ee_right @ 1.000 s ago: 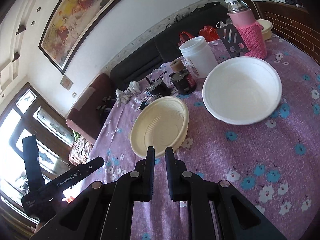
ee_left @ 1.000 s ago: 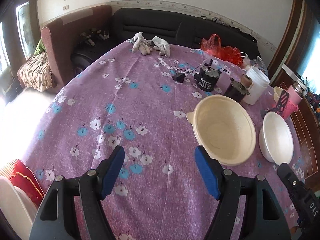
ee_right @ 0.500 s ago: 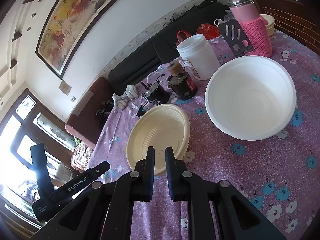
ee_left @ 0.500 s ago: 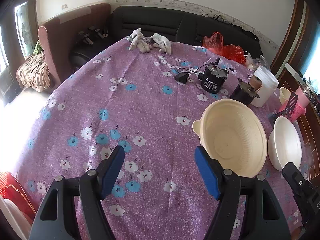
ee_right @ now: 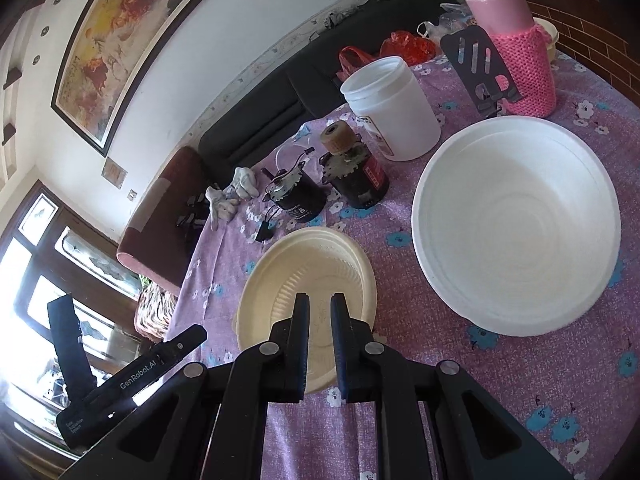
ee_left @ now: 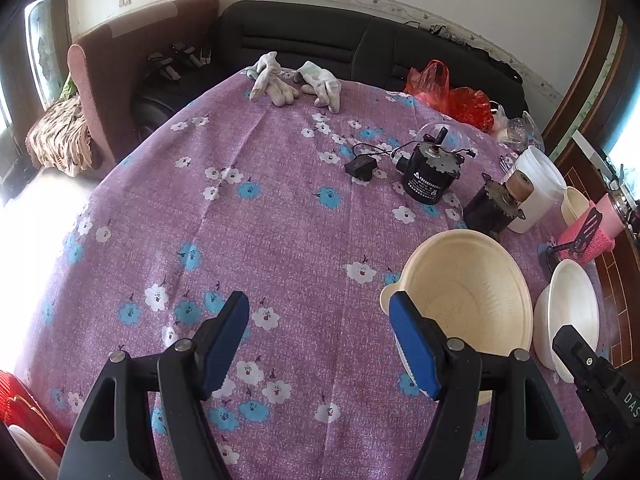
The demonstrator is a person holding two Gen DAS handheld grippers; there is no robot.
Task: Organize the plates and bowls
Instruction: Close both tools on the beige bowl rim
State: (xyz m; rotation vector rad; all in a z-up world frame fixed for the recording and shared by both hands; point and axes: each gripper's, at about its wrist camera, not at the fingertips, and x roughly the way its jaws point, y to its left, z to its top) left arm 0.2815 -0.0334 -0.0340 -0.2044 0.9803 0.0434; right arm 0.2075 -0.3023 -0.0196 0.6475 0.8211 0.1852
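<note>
A cream bowl sits on the purple flowered tablecloth, with a white bowl to its right. My left gripper is open and empty; its right blue pad is at the cream bowl's near left rim. In the right wrist view the cream bowl lies just ahead of my right gripper, whose narrow-set jaws hover over its near rim with nothing between them. The white bowl is to the right.
Two small black motors, a white jar, a pink bottle, a black phone stand and grey gloves stand farther back. A sofa lies beyond the table.
Both grippers have moved forward toward the cream bowl. The left pad now reaches its rim and the right jaws overlap its near edge. Neither gripper's opening changed.
</note>
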